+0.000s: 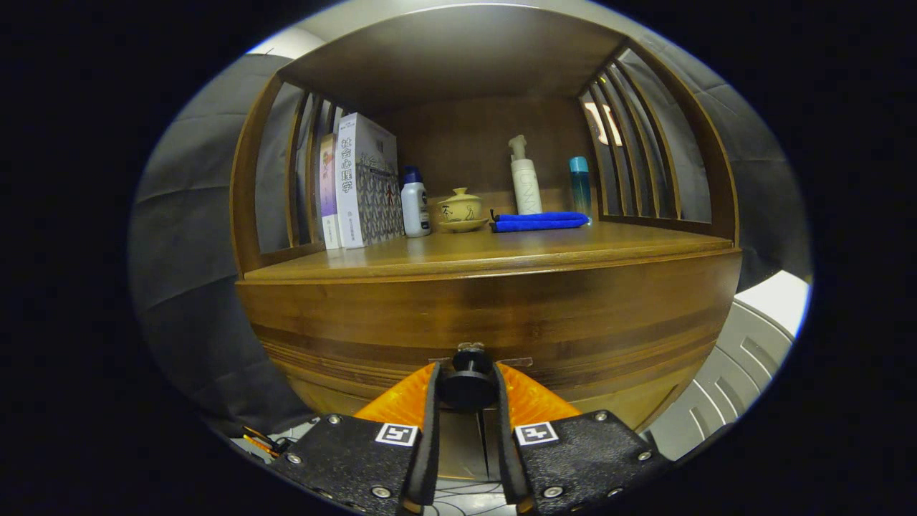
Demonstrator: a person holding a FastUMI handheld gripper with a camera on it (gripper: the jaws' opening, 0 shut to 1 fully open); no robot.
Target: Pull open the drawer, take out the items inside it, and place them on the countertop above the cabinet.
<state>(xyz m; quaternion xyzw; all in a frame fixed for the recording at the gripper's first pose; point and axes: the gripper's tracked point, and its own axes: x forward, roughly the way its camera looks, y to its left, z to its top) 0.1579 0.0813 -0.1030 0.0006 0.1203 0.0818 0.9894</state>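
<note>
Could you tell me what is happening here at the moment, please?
A person's hand-held gripper has its two fingers closed around the black knob on the front of the wooden drawer. The drawer looks shut, so nothing has come out of it yet. On the countertop above stand books, a white bottle with a blue cap, a small lidded ceramic cup, a white pump bottle, a teal bottle and a folded blue cloth.

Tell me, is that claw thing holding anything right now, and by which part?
Yes. The gripper has its two fingers closed on the round dark knob of the wooden drawer front, one finger on each side of the knob's head.
</note>
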